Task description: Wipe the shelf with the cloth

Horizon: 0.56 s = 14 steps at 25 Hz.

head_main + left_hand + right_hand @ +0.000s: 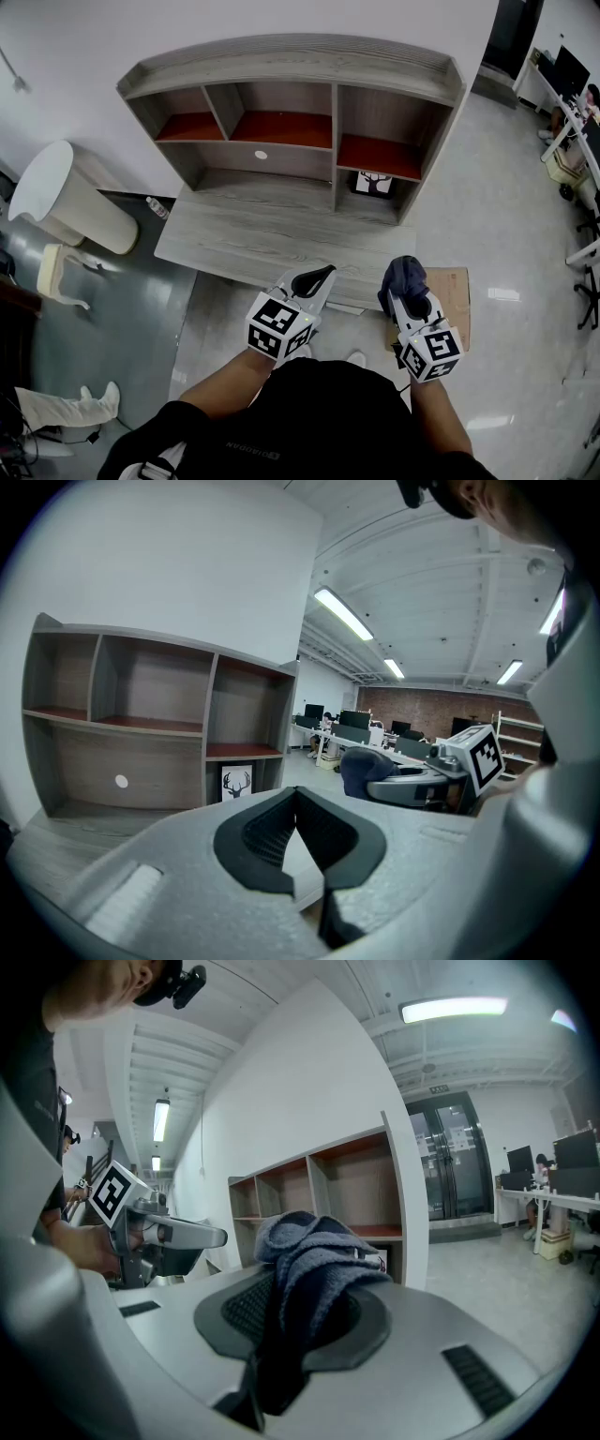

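Observation:
The grey wooden shelf unit (pixel 281 66) with reddish-brown boards stands against the wall ahead, its desk top (pixel 253 234) in front of me. A dark blue cloth (pixel 403 275) is bunched between the jaws of my right gripper (pixel 405 292), which is shut on it just off the desk's front right corner. In the right gripper view the cloth (pixel 309 1260) spills up over the pads. My left gripper (pixel 319 275) hovers at the desk's front edge with its tips together and nothing held; its pads (pixel 262 832) meet at the top. The shelf (pixel 150 724) shows beyond them.
A small deer picture (pixel 373 184) stands in the lower right compartment. A white round table (pixel 56 192) and a white chair (pixel 61 272) are on the left, with a bottle (pixel 157 207) on the floor. A cardboard box (pixel 455 291) lies right of the desk. Office desks (pixel 572 103) stand far right.

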Motion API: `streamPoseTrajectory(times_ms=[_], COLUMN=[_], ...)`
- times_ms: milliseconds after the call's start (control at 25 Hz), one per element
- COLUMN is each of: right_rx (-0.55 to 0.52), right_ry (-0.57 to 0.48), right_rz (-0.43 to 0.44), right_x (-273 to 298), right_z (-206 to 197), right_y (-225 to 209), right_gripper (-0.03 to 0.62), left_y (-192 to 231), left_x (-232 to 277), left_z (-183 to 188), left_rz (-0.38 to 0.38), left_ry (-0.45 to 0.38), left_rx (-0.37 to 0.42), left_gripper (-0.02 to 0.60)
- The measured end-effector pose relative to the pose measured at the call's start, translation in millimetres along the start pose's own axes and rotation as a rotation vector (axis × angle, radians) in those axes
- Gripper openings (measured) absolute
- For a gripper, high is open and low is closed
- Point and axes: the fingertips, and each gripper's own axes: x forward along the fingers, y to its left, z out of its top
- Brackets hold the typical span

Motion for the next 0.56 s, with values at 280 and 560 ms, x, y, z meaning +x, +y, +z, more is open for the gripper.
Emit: streamPoseTrajectory(times_ms=[280, 560], right_rx=[-0.001, -0.003], right_ry=[0.001, 0.004], right_rz=[0.003, 0.002], right_x=[-0.7, -1.4], right_z=[-0.7, -1.6], right_y=[-1.5, -2.1], right_gripper=[0.094, 0.094], left_y=[-1.5, -2.4], left_x=[2.6, 3.4], left_z=[0.1, -0.4], left_rz=[0.0, -0.001], left_ry=[0.002, 0.003], left_rx=[-0.001, -0.002], left_gripper=[0.008, 0.008])
